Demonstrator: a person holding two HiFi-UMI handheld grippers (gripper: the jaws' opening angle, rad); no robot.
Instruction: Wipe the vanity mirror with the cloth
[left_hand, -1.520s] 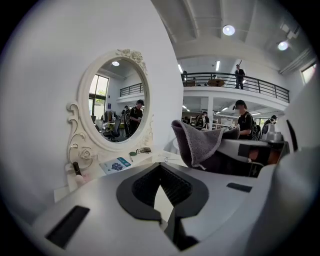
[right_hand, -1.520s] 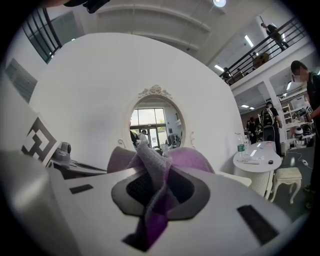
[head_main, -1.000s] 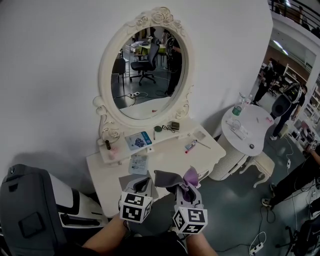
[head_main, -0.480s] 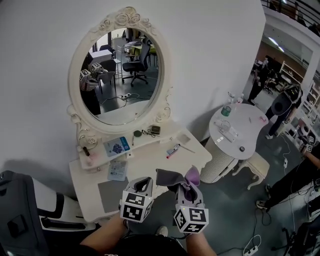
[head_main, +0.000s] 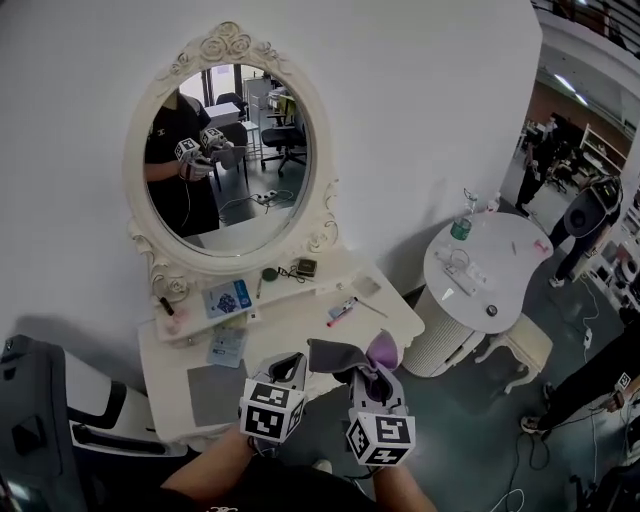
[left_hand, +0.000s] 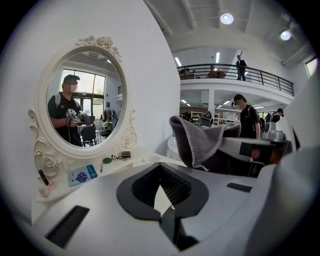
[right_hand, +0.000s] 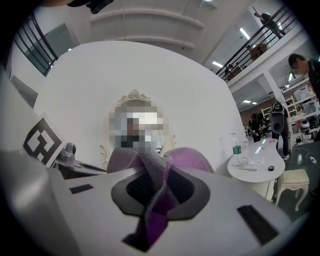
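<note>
The oval vanity mirror (head_main: 225, 160) in its ornate white frame stands on the white vanity table (head_main: 290, 325), ahead and up-left of both grippers, and shows the reflection of the person holding them. In the left gripper view the mirror (left_hand: 82, 102) is at the left. My right gripper (head_main: 370, 380) is shut on a grey-and-purple cloth (head_main: 350, 358), which bunches up between its jaws (right_hand: 152, 192). The cloth (left_hand: 200, 140) hangs at the right of the left gripper view. My left gripper (head_main: 287, 368) holds nothing, its jaws nearly together (left_hand: 162, 187). Both grippers are well short of the glass.
Small items lie on the vanity shelf: a blue card (head_main: 225, 297), a pink tube (head_main: 340, 312) and a grey mat (head_main: 215, 390). A round white table (head_main: 500, 270) and a stool (head_main: 525, 345) stand to the right, a grey bag (head_main: 40, 420) to the left. People stand at the far right.
The mirror and vanity have slid left in the head view, and the person's reflection now shows in the glass. Both grippers keep their places and the cloth stays held.
</note>
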